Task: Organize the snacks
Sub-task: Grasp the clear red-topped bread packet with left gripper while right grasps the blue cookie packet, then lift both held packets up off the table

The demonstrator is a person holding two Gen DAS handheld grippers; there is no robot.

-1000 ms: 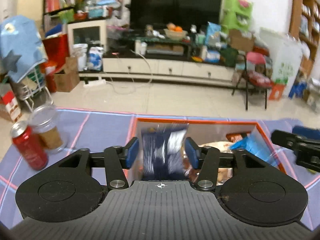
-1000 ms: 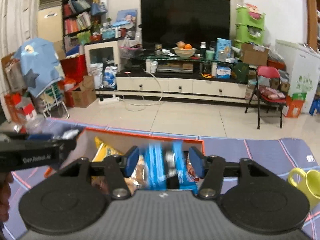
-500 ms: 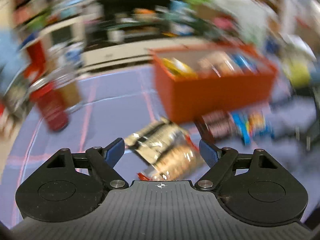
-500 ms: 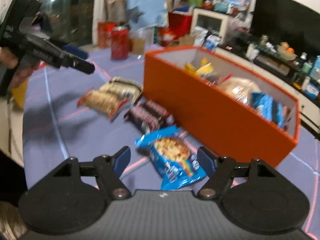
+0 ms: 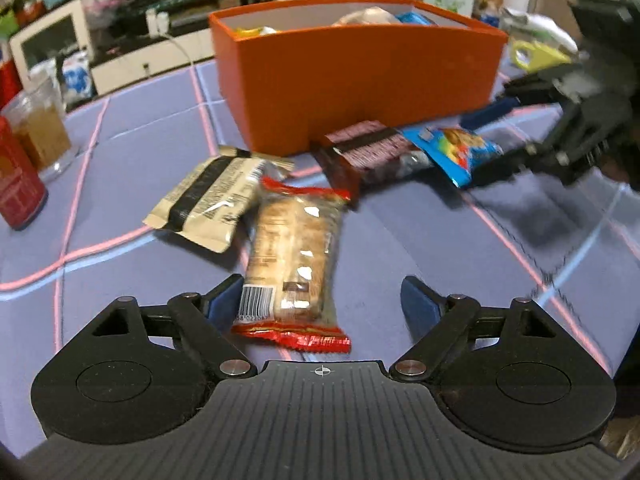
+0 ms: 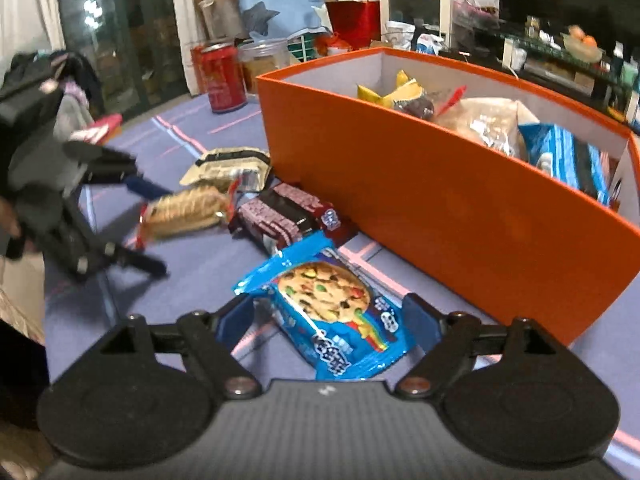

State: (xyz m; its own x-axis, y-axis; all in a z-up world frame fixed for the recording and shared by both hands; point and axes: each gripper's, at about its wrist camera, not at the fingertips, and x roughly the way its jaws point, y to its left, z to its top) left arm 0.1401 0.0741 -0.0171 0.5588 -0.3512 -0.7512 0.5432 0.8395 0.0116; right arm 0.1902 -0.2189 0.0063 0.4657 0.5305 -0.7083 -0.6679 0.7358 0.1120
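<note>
several snack packets (image 6: pixel 496 128) inside orange box (image 6: pixel 440 200)

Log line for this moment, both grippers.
left hand-held gripper: open, around wafer pack | right hand-held gripper: open, around cookie pack | box: partly filled

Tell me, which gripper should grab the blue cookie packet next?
The right gripper, probably. Its open jaws already sit on either side of the blue cookie packet on the cloth. The left gripper is open around the red-edged biscuit pack instead, farther from the cookies.
</note>
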